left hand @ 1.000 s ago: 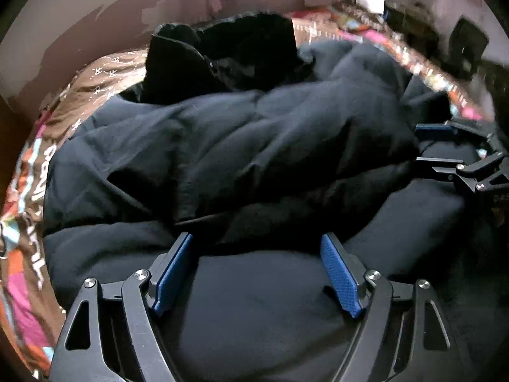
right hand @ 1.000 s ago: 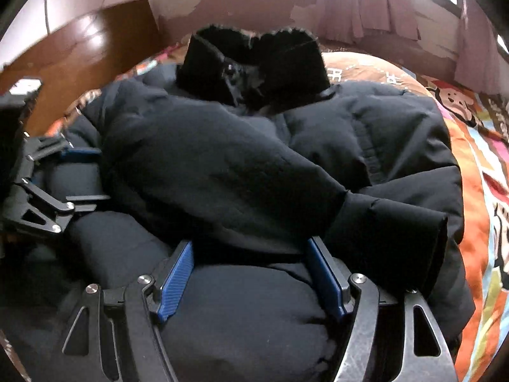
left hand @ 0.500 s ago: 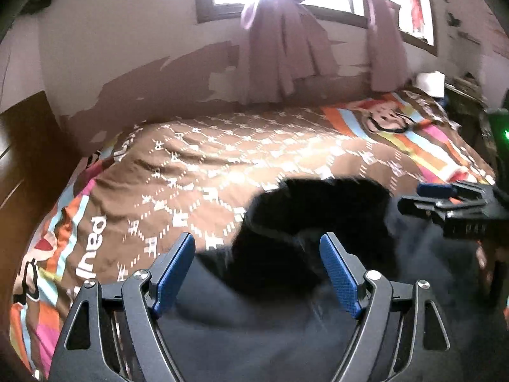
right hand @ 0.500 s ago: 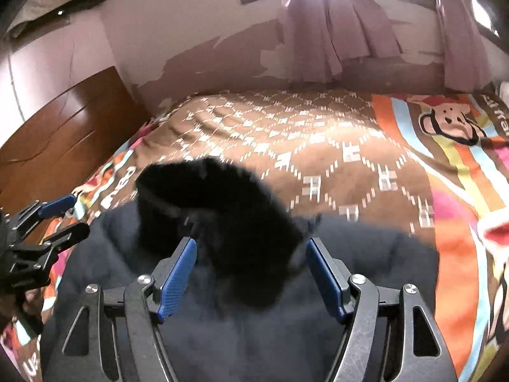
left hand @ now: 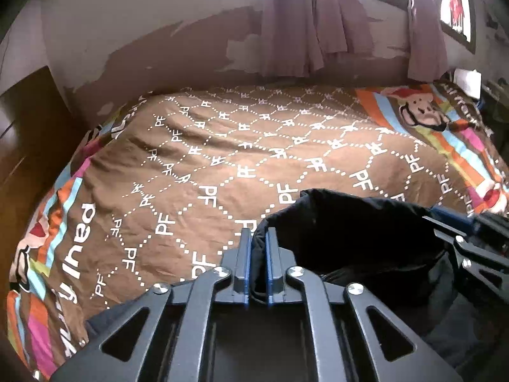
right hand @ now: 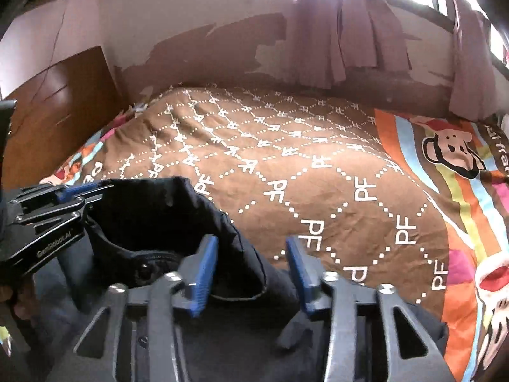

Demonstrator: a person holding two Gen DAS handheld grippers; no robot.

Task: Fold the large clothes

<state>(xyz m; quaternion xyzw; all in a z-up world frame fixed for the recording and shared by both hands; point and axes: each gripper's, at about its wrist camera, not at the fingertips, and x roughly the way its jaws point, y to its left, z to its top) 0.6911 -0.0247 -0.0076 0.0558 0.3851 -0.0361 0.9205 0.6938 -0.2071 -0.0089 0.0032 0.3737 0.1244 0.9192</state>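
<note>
Dark padded cloth, the jacket (left hand: 359,235), sits at the near edge of the brown patterned bedspread (left hand: 254,146). The left gripper (left hand: 256,254) is clamped tight on a fold of the jacket's edge. The right gripper (right hand: 251,267) is closing with jacket cloth between its blue pads (right hand: 203,273), though they seem not yet to press it.

Dark navy padded coat (left hand: 366,232), bunched and lifted at its edge above the bedspread (left hand: 254,146).

Peeling wall (left hand: 178,47) — mauve curtains (left hand: 305,22), backlit
</note>
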